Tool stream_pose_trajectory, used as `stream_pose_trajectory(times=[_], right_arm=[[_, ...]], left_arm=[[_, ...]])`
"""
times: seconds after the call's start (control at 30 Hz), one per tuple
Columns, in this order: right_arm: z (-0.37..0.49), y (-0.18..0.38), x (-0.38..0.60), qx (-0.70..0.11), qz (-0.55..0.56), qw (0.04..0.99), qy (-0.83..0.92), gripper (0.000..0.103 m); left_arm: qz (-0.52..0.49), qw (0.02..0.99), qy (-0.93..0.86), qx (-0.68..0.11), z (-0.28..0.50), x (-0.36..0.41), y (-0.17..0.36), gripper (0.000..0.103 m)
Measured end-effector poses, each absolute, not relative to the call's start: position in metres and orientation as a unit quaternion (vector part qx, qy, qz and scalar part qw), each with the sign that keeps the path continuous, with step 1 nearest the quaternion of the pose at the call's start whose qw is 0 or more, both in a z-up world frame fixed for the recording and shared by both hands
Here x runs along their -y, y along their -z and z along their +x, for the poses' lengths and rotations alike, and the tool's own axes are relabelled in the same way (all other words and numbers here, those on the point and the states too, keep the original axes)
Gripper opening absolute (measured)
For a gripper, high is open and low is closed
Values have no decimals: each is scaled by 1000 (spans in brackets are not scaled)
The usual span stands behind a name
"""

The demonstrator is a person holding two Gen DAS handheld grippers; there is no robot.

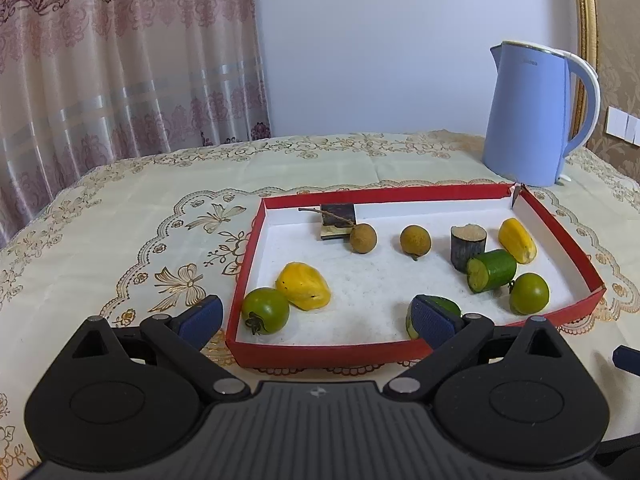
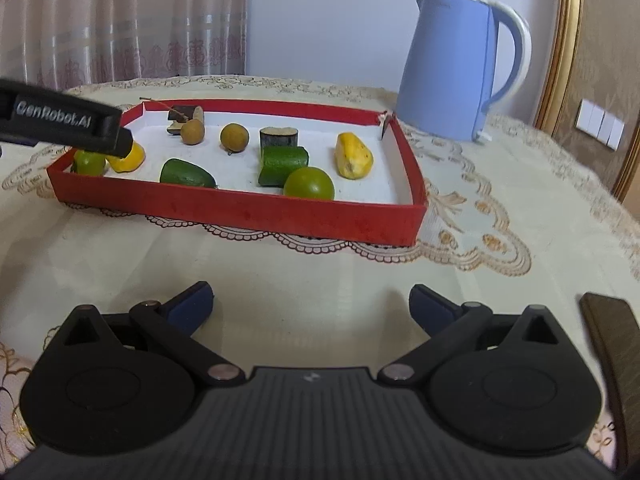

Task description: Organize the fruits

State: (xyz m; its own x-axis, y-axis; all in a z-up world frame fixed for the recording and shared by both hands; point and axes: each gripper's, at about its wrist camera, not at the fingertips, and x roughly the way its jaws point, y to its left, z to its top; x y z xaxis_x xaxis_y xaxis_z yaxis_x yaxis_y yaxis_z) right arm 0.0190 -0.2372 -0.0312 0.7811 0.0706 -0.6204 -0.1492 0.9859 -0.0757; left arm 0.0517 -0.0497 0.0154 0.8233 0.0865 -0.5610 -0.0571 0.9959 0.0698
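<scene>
A red-walled tray (image 1: 320,354) with a white floor holds the fruit: two green tomatoes (image 1: 265,310) (image 1: 529,293), two yellow pieces (image 1: 304,286) (image 1: 517,240), two brown longans (image 1: 363,238) (image 1: 415,241), a cut cucumber (image 1: 491,270), a dark cane stub (image 1: 468,242) and a dark block (image 1: 338,220). My left gripper (image 1: 320,316) is open and empty, straddling the tray's near left corner; its right finger hides part of a green piece (image 1: 448,304). My right gripper (image 2: 310,304) is open and empty over the cloth, short of the tray (image 2: 248,216).
A blue kettle (image 1: 532,116) stands behind the tray's far right corner. The table has an embroidered cream cloth (image 1: 140,220). A curtain hangs at the back left. A dark flat object (image 2: 612,336) lies at the right edge in the right wrist view.
</scene>
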Motion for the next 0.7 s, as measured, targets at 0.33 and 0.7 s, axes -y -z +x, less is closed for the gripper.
stream_pose_trajectory(times=[0.33, 0.7], right_arm=[[24, 34, 249, -342, -20, 937, -72, 103], [24, 34, 249, -342, -20, 937, -72, 103]], left_arm=[[31, 954, -42, -296, 53, 51, -15, 101], [29, 954, -44, -294, 52, 52, -16, 101]])
